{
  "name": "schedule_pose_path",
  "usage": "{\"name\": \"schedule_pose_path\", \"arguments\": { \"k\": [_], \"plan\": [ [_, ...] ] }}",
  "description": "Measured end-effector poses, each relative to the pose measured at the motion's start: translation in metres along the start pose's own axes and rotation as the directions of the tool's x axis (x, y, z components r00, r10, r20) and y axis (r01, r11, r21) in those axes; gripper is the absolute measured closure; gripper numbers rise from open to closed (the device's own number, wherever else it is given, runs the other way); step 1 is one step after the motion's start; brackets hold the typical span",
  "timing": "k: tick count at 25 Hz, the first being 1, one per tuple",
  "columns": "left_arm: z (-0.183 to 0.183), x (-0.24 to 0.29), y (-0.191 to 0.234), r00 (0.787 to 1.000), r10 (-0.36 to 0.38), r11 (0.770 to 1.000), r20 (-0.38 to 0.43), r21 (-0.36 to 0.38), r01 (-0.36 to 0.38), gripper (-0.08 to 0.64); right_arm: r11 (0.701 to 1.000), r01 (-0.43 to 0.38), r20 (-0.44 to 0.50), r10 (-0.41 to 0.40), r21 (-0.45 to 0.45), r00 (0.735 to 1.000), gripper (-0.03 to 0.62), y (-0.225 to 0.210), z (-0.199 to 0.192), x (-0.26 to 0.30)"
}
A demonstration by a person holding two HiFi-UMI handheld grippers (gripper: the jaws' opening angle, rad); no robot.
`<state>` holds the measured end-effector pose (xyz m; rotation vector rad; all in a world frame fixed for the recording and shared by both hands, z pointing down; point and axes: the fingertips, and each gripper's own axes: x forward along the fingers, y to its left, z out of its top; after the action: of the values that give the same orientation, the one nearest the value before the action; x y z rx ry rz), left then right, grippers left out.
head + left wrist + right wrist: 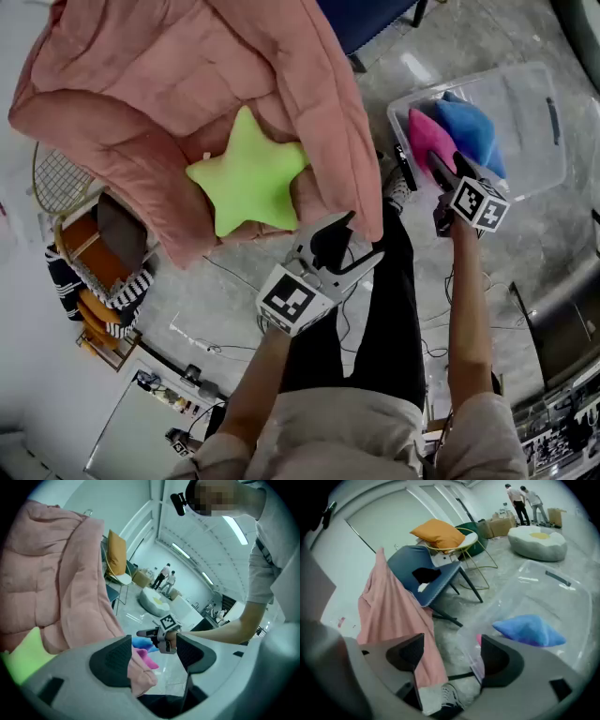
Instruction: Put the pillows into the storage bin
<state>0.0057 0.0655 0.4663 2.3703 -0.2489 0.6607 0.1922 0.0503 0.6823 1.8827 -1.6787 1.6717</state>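
A lime-green star pillow (248, 180) lies in the folds of a pink quilted cover (187, 84); in the left gripper view only its edge (23, 654) shows at lower left. My left gripper (356, 242) is open just right of and below it, its jaws (154, 656) apart with only the cover's hem hanging behind them. A clear storage bin (534, 159) on the floor holds a pink pillow (427, 136) and a blue pillow (469, 127). My right gripper (453, 169) hovers open over the bin's near edge, nothing between its jaws (452, 660).
The cover (393, 616) hangs from a blue chair (433, 581). Behind stand a wire chair with an orange cushion (438, 534) and an egg-shaped beanbag (536, 541), with two people far back. My shoe (447, 698) is below; cables cross the floor (216, 281).
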Motion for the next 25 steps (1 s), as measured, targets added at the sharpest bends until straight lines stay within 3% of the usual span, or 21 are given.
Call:
{"name": "schedule_pose_path", "arguments": {
  "k": [6, 12, 15, 19, 25],
  "plan": [
    [-0.003, -0.087, 0.037, 0.994, 0.086, 0.996, 0.068, 0.005, -0.087, 0.261, 0.983, -0.093, 0.08, 0.107, -0.159, 0.991, 0.218, 0.146, 0.039, -0.025],
    [-0.018, -0.162, 0.082, 0.97, 0.193, 0.981, 0.151, -0.058, -0.186, 0.261, 0.958, -0.111, 0.093, 0.14, -0.263, 0.986, 0.218, 0.252, 0.016, -0.052],
    [-0.041, -0.189, 0.105, 0.949, 0.262, 0.963, 0.174, -0.106, -0.247, 0.261, 0.928, -0.134, 0.045, 0.159, -0.348, 0.986, 0.218, 0.3, -0.015, -0.055],
    [-0.087, -0.22, 0.143, 0.908, 0.387, 0.918, 0.162, -0.164, -0.362, 0.261, 0.899, -0.278, -0.128, 0.249, -0.338, 0.96, 0.218, 0.358, -0.089, -0.032],
    [-0.148, -0.246, 0.174, 0.893, 0.445, 0.887, 0.075, -0.175, -0.427, 0.261, 0.891, -0.314, -0.332, 0.202, -0.328, 0.921, 0.21, 0.367, -0.193, 0.035]
  ]
}}
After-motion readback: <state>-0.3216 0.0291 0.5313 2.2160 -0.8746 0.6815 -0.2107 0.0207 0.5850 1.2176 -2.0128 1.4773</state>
